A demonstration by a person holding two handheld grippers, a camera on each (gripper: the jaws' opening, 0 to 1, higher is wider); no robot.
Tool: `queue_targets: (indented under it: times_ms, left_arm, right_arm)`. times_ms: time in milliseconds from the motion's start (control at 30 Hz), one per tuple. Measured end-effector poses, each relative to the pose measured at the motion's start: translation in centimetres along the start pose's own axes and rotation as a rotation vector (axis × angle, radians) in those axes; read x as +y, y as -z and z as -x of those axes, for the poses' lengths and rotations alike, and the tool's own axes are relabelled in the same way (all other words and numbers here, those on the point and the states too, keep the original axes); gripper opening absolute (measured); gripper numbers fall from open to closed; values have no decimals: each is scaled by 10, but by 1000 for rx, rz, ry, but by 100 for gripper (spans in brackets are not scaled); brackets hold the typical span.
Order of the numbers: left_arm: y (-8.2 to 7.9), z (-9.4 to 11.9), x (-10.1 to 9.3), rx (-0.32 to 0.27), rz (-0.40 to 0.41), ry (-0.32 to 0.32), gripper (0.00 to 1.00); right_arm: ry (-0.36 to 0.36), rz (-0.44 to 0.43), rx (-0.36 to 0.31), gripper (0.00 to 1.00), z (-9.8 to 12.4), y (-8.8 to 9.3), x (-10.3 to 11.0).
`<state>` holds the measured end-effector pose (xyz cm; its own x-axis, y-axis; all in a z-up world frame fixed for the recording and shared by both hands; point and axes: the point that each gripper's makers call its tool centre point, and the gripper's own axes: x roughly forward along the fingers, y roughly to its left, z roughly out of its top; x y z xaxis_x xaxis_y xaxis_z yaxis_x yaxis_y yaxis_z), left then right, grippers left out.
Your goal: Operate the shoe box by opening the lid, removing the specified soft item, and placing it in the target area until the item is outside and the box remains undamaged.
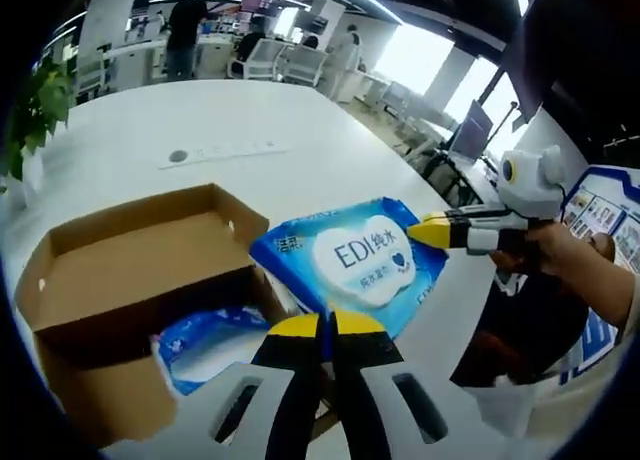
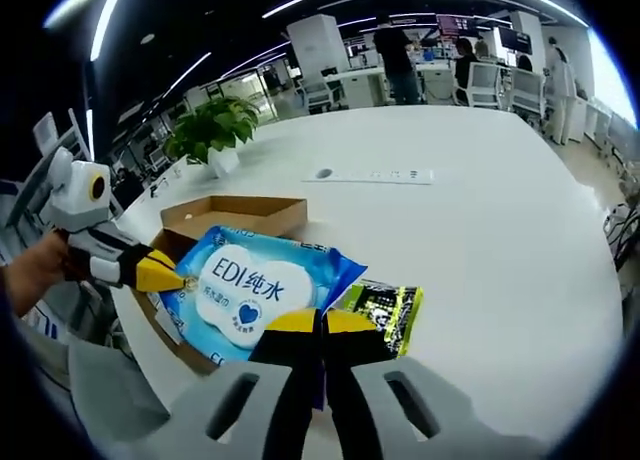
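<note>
In the left gripper view, the left gripper [image 1: 327, 325] pinches the blue plastic wet-wipe pack [image 1: 352, 260] beside the open brown cardboard shoe box [image 1: 130, 280].

In the right gripper view, the right gripper [image 2: 322, 322] pinches the pack's opposite edge above the white table [image 2: 480, 230].

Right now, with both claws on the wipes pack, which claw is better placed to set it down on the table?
Probably the right claw: it is shut on the wipes pack edge nearest bare table, while the left claw grips the end over the box.
</note>
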<state>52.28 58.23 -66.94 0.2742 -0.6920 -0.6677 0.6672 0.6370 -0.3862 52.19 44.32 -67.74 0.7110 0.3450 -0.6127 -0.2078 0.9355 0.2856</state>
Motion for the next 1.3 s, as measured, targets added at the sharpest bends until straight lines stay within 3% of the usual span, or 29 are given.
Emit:
queue_targets:
  times_ms: [400,1300]
  left_arm:
    - [-4,-27,-8,45,-61,-5,0]
    - [10,-87,15,231,-248,-70,0]
  right_arm:
    - [39,-16,13,0,-3,5,-25]
    - [87,-20,88,0,-47,33,-64]
